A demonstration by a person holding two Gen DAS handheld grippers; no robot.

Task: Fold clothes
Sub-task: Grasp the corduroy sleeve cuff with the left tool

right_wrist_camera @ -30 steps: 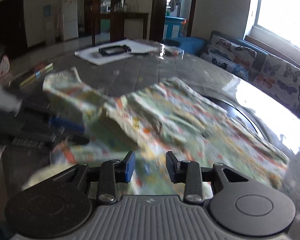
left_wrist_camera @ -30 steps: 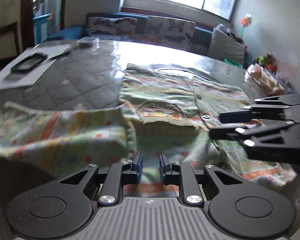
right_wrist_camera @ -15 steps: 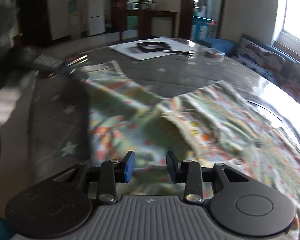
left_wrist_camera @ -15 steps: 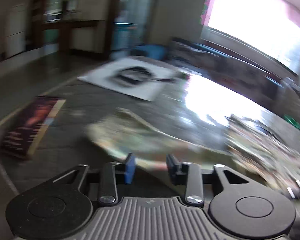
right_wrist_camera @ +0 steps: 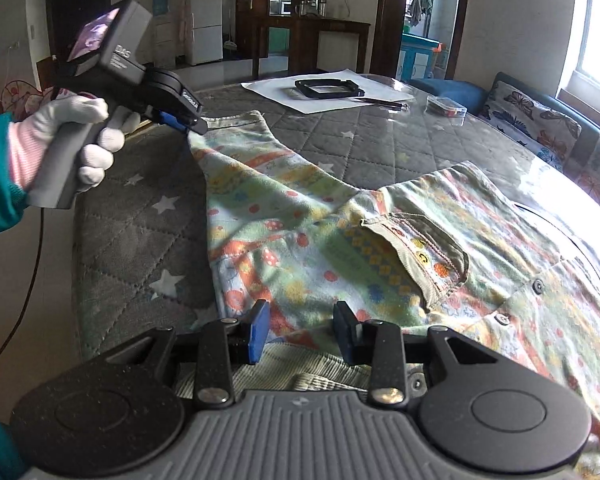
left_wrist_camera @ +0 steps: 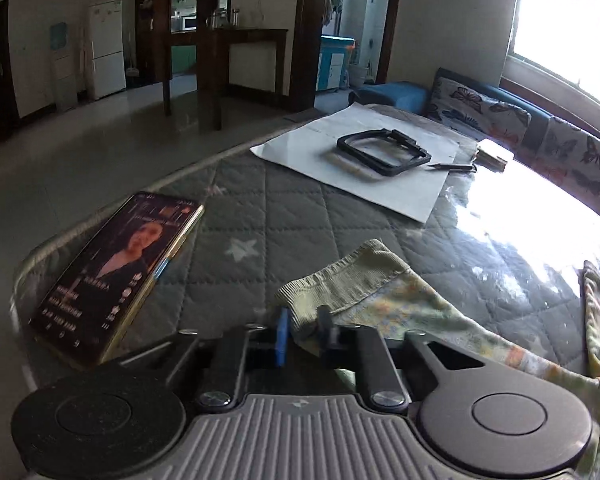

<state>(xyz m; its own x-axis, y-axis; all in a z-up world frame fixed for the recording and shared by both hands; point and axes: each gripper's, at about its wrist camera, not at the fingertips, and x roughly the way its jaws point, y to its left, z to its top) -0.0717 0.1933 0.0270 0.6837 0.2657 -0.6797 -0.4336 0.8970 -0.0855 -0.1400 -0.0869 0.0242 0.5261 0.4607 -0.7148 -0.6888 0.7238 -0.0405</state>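
A patterned green button shirt (right_wrist_camera: 340, 220) lies spread on the grey quilted table (right_wrist_camera: 140, 216). Its left sleeve (left_wrist_camera: 400, 304) stretches out toward the table's edge. In the left wrist view, my left gripper (left_wrist_camera: 302, 320) has the ribbed cuff (left_wrist_camera: 340, 280) between its jaws, which are closing. The right wrist view shows that gripper (right_wrist_camera: 192, 124), held by a white-gloved hand (right_wrist_camera: 72, 120), pinching the cuff's corner. My right gripper (right_wrist_camera: 302, 316) hovers over the shirt's near part beside the chest pocket (right_wrist_camera: 416, 256), pads apart, with nothing pressed between them. Ribbed fabric lies beneath its fingers.
A dark book (left_wrist_camera: 116, 272) lies near the table's left edge. Farther back are a white sheet (left_wrist_camera: 360, 184) with a black frame (left_wrist_camera: 384, 152) on it, a pen and a small clear box (right_wrist_camera: 446, 106). A sofa with butterfly cushions (right_wrist_camera: 540, 124) runs along the right.
My left gripper swung left from the shirt's body to the sleeve end and closed on the cuff, pulling the sleeve out straight. The right gripper shifted a little over the shirt.
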